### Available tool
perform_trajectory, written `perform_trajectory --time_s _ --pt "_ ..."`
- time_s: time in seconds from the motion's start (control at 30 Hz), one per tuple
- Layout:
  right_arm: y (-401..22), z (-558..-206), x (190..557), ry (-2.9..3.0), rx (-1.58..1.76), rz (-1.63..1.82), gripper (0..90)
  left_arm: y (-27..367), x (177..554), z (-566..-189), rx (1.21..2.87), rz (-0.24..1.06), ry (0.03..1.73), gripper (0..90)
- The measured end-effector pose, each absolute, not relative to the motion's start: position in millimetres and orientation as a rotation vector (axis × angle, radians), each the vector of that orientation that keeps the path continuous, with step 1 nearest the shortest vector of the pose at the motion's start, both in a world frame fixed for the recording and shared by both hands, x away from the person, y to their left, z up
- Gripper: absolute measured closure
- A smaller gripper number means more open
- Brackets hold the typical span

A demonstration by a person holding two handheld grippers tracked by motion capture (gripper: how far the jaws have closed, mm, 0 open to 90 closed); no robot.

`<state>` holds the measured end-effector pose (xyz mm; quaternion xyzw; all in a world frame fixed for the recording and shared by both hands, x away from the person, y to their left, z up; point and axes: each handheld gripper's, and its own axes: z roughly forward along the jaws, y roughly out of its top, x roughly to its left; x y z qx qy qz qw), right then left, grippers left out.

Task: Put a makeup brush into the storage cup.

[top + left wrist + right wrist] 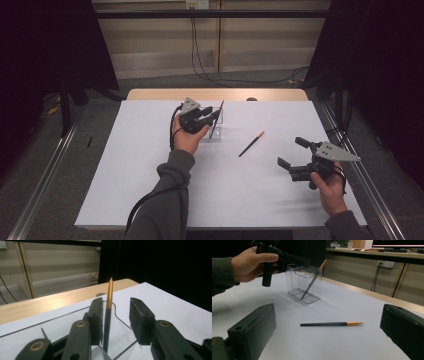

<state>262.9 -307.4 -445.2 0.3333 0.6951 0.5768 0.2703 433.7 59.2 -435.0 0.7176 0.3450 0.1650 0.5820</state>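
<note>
One pen (109, 315) already stands inside the clear holder (304, 284), leaning against its rim with the gold tip up. The left hand-held gripper (116, 315) hangs right over the holder with this pen between its jaws, but there is a gap on both sides, most clearly on the right: the jaws are partly apart and no longer pinch it, so I judge this pen as delivered.

A second pen (331, 324) lies flat on the white surface (150, 190), well apart from the holder and between it and the right hand-held gripper (295, 152). That gripper hovers near the right edge of the surface, jaws spread wide and empty, pointing toward the loose pen.

So about half the work looks done: one pen is in, one is left to pick up and drop into the holder.
</note>
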Motion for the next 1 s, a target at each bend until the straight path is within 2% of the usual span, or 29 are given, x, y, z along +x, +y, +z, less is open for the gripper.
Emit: perform_trajectory --time_s 1.0 --pt "-303.5 -446.1 263.1 1.889 0.891 1.544 0.0 77.7 418.6 -422.8 1.672 0.371 0.732 34.4"
